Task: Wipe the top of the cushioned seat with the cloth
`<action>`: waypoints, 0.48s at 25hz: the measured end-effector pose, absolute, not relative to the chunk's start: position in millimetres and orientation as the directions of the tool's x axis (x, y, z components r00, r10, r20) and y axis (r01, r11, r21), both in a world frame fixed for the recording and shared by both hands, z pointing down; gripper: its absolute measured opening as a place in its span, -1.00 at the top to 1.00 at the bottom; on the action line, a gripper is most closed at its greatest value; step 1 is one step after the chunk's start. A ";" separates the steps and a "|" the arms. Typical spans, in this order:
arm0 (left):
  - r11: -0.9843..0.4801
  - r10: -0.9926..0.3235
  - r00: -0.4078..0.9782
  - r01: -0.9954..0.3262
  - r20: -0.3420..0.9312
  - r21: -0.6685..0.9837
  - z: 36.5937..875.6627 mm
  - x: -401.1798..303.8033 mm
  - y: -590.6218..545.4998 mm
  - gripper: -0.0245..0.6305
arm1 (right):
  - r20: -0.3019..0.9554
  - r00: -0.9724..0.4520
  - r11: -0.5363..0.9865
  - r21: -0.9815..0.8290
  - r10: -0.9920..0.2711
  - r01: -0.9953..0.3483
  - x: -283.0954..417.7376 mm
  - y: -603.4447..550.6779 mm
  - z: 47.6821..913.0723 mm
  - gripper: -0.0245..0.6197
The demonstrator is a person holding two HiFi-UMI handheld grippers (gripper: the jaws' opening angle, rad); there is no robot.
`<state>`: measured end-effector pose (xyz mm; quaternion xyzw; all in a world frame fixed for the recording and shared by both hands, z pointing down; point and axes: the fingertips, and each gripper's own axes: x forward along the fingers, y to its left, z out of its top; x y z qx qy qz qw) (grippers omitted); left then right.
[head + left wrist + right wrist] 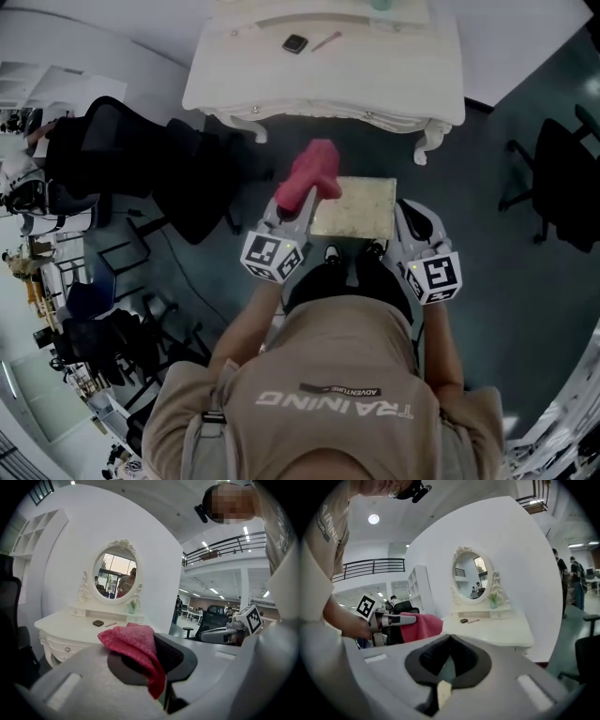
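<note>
1. Closest to the head camera is the person's tan shirt (328, 394). Just beyond it we see the marker cubes of both grippers, one on each side of the cushioned seat (354, 208).
2. We see the left gripper (291, 214) clamped on the pink cloth (307, 175). In the left gripper view the cloth (133, 641) is pinched between the dark pads, bunching above them and trailing down in front.
3. We read the right gripper (410, 217) as closed and empty. In its own view the pads meet at the tip with nothing between them (449, 644).
4. The seat's cream top sits between the two grippers, in front of the white dressing table (375, 84) with its oval mirror (116, 576). In the head view the cloth lies over the seat's far left corner.
5. Both gripper views look level toward the table, not down. From that we judge that the cloth is held above the cushion, though we cannot confirm whether it touches.
6. We take the step in hand to be bringing the cloth to the seat, with the wiping itself not yet begun.
7. Next, we think the left gripper needs to tip down until the loose cloth lies flat on the cushion. It should then sweep across the whole top while keeping its pinch. The right gripper has no part to play and should stay off the surface.
</note>
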<state>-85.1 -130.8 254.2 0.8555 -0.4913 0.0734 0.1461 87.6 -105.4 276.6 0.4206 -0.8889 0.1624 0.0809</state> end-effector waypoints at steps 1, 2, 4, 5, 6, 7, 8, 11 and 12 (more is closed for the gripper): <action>-0.464 -0.822 0.499 -0.866 0.273 0.184 258.4 -84.1 -135.4 0.81 | 0.285 -0.637 0.597 -0.224 -0.716 -0.770 89.6 -109.0 280.9 0.92; -0.454 -0.825 0.491 -0.871 0.280 0.188 263.8 -83.9 -139.3 0.81 | 0.290 -0.641 0.600 -0.226 -0.710 -0.767 91.2 -112.3 286.1 0.92; -0.437 -0.827 0.474 -0.881 0.302 0.183 278.4 -87.2 -146.0 0.81 | 0.304 -0.647 0.607 -0.226 -0.700 -0.762 91.7 -119.5 299.2 0.92; -0.430 -0.827 0.466 -0.885 0.314 0.179 287.3 -91.3 -149.3 0.81 | 0.310 -0.648 0.609 -0.225 -0.695 -0.761 90.1 -123.8 306.2 0.92; -0.421 -0.827 0.457 -0.889 0.328 0.178 296.5 -96.9 -152.4 0.81 | 0.317 -0.650 0.610 -0.226 -0.691 -0.759 87.7 -128.2 313.1 0.92; -0.411 -0.826 0.449 -0.894 0.342 0.179 306.0 -103.6 -155.0 0.81 | 0.324 -0.651 0.611 -0.228 -0.687 -0.758 84.8 -131.9 319.5 0.92; -0.400 -0.825 0.439 -0.898 0.356 0.181 315.6 -110.7 -156.8 0.81 | 0.332 -0.651 0.610 -0.232 -0.682 -0.757 81.7 -134.7 326.0 0.92; -0.368 -0.820 0.414 -0.910 0.396 0.190 346.5 -132.6 -161.7 0.81 | 0.363 -0.645 0.604 -0.234 -0.673 -0.762 71.8 -140.4 348.4 0.92; -0.357 -0.818 0.407 -0.914 0.406 0.195 358.4 -139.7 -163.4 0.81 | 0.375 -0.638 0.603 -0.223 -0.672 -0.766 67.6 -142.4 356.7 0.92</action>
